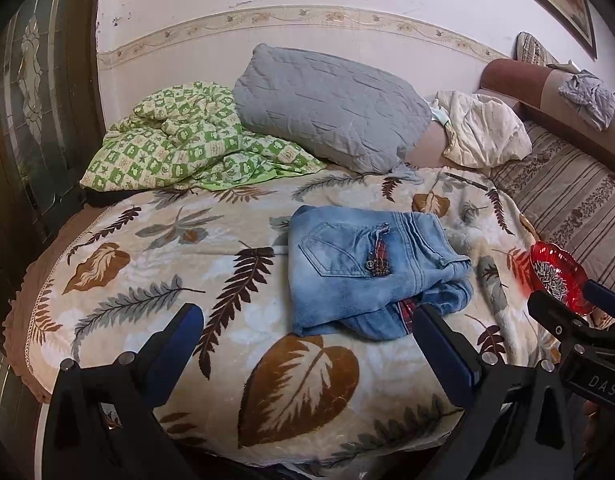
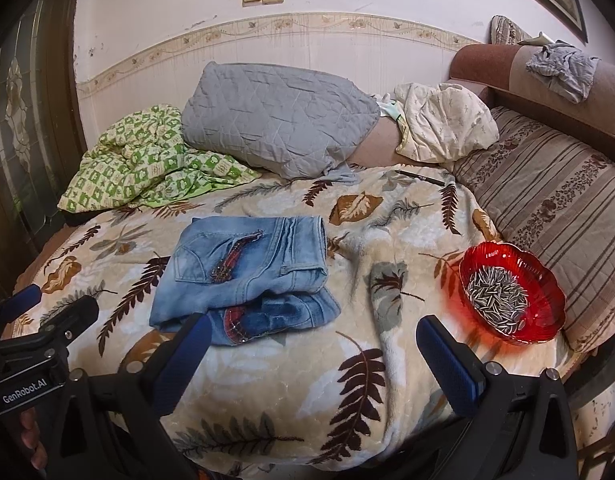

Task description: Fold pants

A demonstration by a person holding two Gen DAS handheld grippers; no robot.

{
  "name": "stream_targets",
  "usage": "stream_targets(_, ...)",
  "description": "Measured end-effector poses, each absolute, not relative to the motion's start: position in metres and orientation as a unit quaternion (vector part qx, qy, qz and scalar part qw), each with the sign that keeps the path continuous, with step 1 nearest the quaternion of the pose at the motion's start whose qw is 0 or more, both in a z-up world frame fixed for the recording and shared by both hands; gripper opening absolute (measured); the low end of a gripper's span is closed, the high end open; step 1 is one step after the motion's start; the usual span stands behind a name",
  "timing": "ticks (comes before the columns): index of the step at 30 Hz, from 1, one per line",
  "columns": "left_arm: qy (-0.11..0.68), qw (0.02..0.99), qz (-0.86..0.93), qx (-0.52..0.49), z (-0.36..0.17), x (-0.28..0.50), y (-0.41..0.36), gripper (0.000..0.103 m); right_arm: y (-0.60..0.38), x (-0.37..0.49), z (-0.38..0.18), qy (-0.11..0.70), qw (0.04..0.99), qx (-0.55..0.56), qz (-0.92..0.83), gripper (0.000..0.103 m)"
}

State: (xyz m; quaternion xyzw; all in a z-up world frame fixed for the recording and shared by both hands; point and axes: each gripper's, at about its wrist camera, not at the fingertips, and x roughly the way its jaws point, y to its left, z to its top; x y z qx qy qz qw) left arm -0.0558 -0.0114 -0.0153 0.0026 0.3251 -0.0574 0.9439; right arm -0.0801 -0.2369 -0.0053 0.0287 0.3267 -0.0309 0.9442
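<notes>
Light blue jeans [image 1: 371, 268] lie folded into a compact bundle on the leaf-patterned blanket [image 1: 187, 272], back pocket up, with a leg end sticking out at the near side. They also show in the right wrist view [image 2: 247, 276]. My left gripper [image 1: 307, 320] is open and empty, held above the blanket just short of the jeans. My right gripper [image 2: 313, 332] is open and empty, near the jeans' right front corner. The right gripper shows at the edge of the left wrist view [image 1: 579, 312].
A red glass bowl [image 2: 511, 292] of sunflower seeds sits on the blanket at the right. A grey quilted pillow [image 2: 275, 120], a green checked cover [image 2: 147, 164] and a cream cloth [image 2: 443, 124] lie behind. A pen [image 2: 419, 176] lies near a striped cushion [image 2: 555, 208].
</notes>
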Motion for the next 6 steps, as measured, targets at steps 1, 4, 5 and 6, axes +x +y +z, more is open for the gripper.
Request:
stream_targets(1, 0.323, 0.945, -0.058, 0.003, -0.0155, -0.0559, -0.0105, 0.103, -0.2368, -0.0802, -0.0060, 0.327, 0.944, 0.029, -0.031, 0.103)
stream_targets(4, 0.315, 0.948, -0.048, 0.008, -0.0152, -0.0573, -0.0084, 0.103, -0.2371, -0.0796, -0.0079, 0.329, 0.944, 0.028, -0.030, 0.103)
stream_targets(5, 0.317, 0.947, -0.051, 0.008, -0.0157, -0.0561, -0.0077, 0.103, -0.2374, -0.0797, -0.0090, 0.330, 0.943, 0.029, -0.030, 0.103)
stream_targets(6, 0.320, 0.946, -0.054, 0.007, -0.0163, -0.0556, -0.0071, 0.103, -0.2385, -0.0788, -0.0098, 0.330, 0.943, 0.029, -0.030, 0.103)
